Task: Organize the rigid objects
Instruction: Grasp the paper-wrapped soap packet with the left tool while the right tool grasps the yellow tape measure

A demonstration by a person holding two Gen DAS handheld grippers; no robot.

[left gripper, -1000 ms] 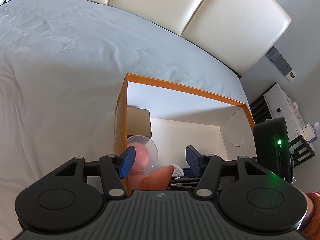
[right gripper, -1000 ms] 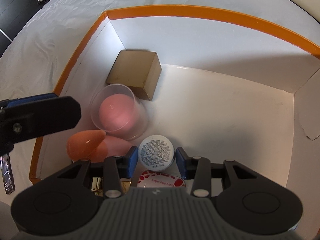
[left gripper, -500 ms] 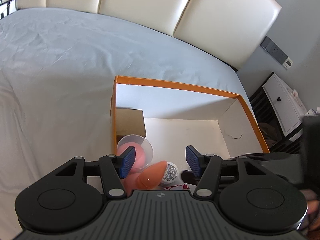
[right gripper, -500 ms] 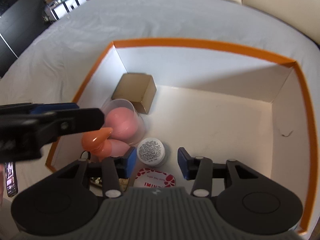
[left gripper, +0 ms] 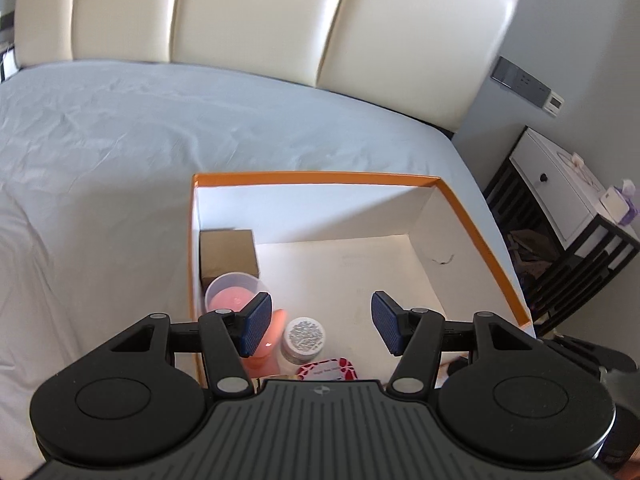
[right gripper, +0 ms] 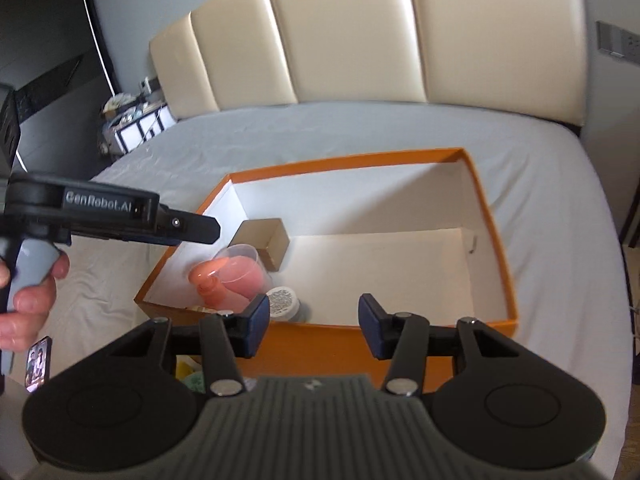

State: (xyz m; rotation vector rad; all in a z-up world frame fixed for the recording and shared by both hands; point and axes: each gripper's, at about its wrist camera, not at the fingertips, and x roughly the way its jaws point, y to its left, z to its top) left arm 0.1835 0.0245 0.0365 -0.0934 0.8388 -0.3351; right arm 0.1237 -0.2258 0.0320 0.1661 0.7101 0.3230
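Observation:
An orange-rimmed white box (left gripper: 476, 236) (right gripper: 496, 240) lies on the bed. Along its left side sit a brown cardboard cube (left gripper: 228, 254) (right gripper: 264, 242), a clear cup holding a pink ball (left gripper: 232, 296) (right gripper: 244, 268), an orange bottle (left gripper: 268, 344) (right gripper: 208, 280), a small white jar (left gripper: 304, 336) (right gripper: 284, 300) and a red-and-white tin (left gripper: 330, 368). My left gripper (left gripper: 320, 328) is open and empty above the box's near edge; it also shows in the right wrist view (right gripper: 176, 226). My right gripper (right gripper: 310, 326) is open and empty, pulled back before the box.
A cream padded headboard (left gripper: 280, 20) stands behind the grey bed sheet (left gripper: 100, 140). A white nightstand (left gripper: 560, 192) stands at the right. A phone (right gripper: 38, 364) lies on the sheet at the left. Cluttered shelves (right gripper: 132, 120) stand beyond the bed's far left.
Both grippers have lifted and drawn back from the box, so more of the bed and headboard shows. The right gripper's jaws stand wider. The objects in the box stayed put.

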